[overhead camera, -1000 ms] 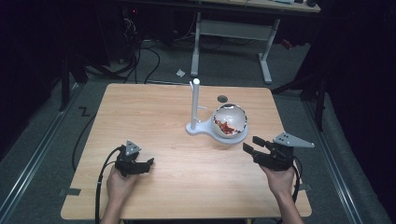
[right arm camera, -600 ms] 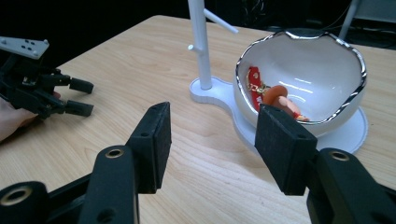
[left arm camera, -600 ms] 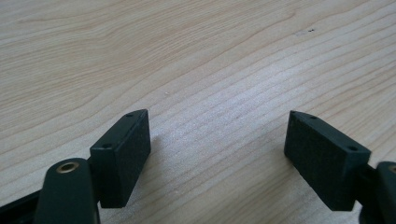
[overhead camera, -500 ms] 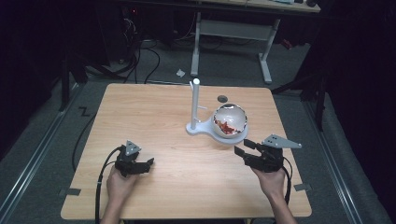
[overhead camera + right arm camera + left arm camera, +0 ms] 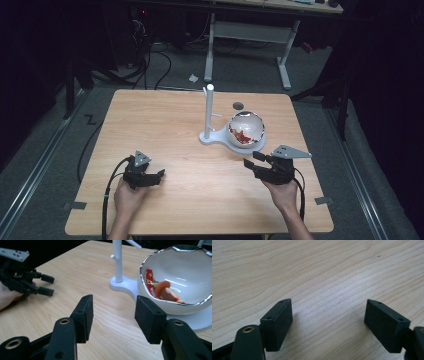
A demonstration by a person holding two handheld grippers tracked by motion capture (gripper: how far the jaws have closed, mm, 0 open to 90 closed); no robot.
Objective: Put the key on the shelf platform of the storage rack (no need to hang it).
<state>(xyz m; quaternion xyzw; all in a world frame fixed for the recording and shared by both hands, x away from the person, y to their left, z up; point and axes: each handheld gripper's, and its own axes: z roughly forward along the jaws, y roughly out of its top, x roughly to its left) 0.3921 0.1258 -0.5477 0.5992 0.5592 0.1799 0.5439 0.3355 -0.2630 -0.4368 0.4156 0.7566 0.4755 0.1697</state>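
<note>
Two black hand-held grippers, both with jaws apart and nothing between them.

Left gripper (image 5: 159, 173): jaws spread wide in the left gripper view (image 5: 328, 315), bare light wood-grain table top (image 5: 317, 270) between and beyond them. Pads look close to the surface; cannot tell if they touch it. High view: it sits low over the near-left part of the table, jaws pointing right, grey three-cornered plate on top, black cable trailing back off the near edge. Left hand (image 5: 129, 196) wraps it from behind, forearm coming in from the bottom.

Right gripper (image 5: 251, 163): jaws parted a moderate gap, narrower than the left's, holding nothing (image 5: 113, 310). High view: near-right part of the table, jaws pointing left and slightly away from the person, grey plate on top. Right hand (image 5: 284, 192) grips it from behind.

Right gripper view, past the jaws: glossy white egg-shaped bowl with a silver rim (image 5: 190, 285), just ahead and right of the right jaw, not touching. Opening is tilted toward the gripper. Inside: small red and orange pieces (image 5: 160, 288), too small to identify. Bowl rests on the flat white base of a white upright post stand (image 5: 117, 262) with short pegs; post is just left of the bowl.

High view: stand and bowl sit right of table centre, well apart from the left gripper, near the right one. Small dark round mark (image 5: 238, 105) on the table behind the bowl.
</note>
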